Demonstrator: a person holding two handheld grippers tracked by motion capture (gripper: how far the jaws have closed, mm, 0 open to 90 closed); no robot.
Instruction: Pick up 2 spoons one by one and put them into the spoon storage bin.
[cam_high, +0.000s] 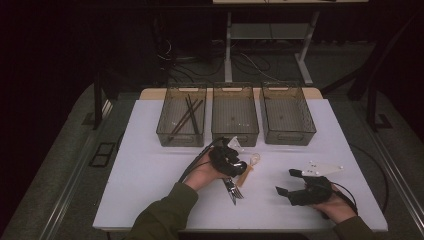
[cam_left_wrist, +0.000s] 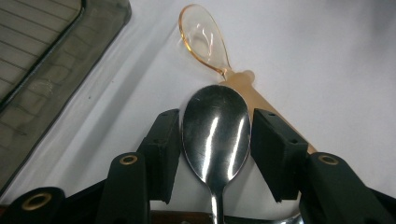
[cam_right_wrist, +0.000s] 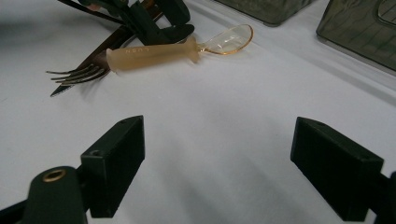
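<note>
Left gripper view: left tongs flank the steel spoon bowl, contact unclear; curved metal could squirt out. Right tongs spread, empty.

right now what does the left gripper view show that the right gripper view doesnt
Left gripper view alone: the shiny metal spoon, its bowl between the left gripper pads with slight gaps either side, so a grip is uncertain.

Right gripper view alone: the metal fork with its tines toward the camera, a dark knife blade beside it, and the right gripper with jaws wide apart over bare white table.

Both: the clear amber plastic spoon and grey see-through bins.
</note>
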